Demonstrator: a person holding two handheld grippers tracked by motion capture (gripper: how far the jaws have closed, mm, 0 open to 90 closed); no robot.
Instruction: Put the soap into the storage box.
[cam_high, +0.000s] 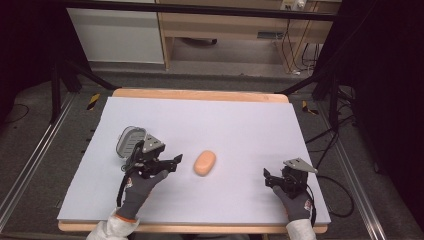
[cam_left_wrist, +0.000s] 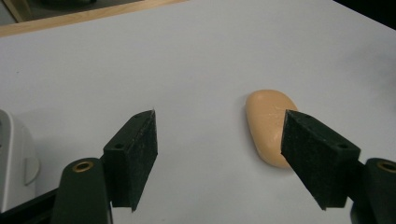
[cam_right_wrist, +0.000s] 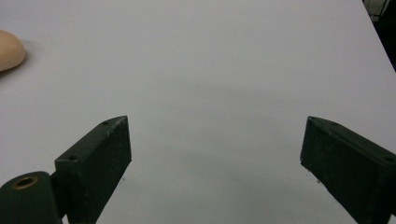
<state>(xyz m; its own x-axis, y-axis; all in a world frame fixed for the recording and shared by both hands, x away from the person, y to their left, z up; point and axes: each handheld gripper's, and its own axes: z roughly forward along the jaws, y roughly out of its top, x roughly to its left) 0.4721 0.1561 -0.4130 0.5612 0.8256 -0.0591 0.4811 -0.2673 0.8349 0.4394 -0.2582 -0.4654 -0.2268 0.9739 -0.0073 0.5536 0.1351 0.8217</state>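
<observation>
- The left claw (cam_high: 176, 161) was spread wide and empty, held low over the table (cam_high: 250, 125) with its tips pointing toward the soap bar (cam_high: 205, 162).
- The soap bar, peach-coloured and rounded, lay flat on the table near its middle, just beside the left claw's tips but apart from them. In the left gripper view the soap bar (cam_left_wrist: 268, 123) sat off to one side, partly behind one jaw rather than centred between the two.
- Risk, as judged: closing from this line would catch the bar with one pad only and push it sideways across the smooth sheet. The claw needed re-centring first.
- Risk, as judged: the bar's rounded, likely slick surface could squirt out under a hard squeeze, or slip if gripped near its narrow end.
- The right claw (cam_high: 269, 178) was also spread and empty, resting low near the table's right front, well apart from the soap bar (cam_right_wrist: 10, 49). No interference was expected from it.
- A container, seemingly a soap case (cam_high: 129, 141) with a grey rim and ribbed interior, stood behind the left hand (cam_high: 142, 185). It appeared open; nothing could be made out inside it, though the gripper hid part of it.
- Risk, as judged: the case sat close to the left gripper's body, so a backward swing could knock it.
</observation>
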